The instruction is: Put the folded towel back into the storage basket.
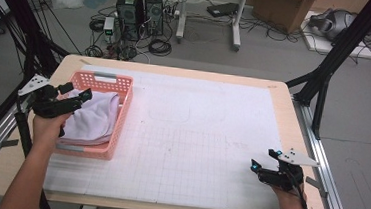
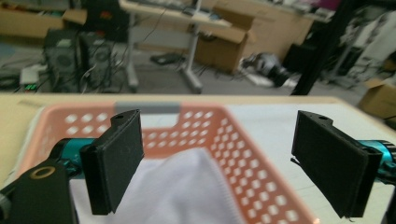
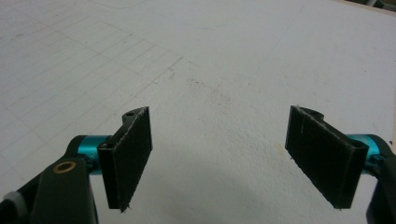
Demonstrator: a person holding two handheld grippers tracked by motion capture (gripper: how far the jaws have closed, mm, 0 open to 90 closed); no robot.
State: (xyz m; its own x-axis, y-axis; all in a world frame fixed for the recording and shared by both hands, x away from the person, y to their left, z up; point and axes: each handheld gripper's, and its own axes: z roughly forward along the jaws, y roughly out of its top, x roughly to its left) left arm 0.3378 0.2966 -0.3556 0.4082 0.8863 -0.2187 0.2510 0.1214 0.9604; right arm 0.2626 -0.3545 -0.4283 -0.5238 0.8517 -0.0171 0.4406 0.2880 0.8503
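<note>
The left gripper [image 1: 76, 92] hovers over the white cloth [image 1: 92, 119] in the pink basket [image 1: 122, 114] at nine o'clock, fingers wide apart, holding nothing. The right gripper [image 1: 263, 160], at four o'clock on the bench [image 1: 283, 107], is spread and empty too.

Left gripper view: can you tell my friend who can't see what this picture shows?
Two black jaws of the left gripper stand wide apart above a pink basket with nothing between them. A white cloth lies inside the basket, and the room behind looks blurry.
</note>
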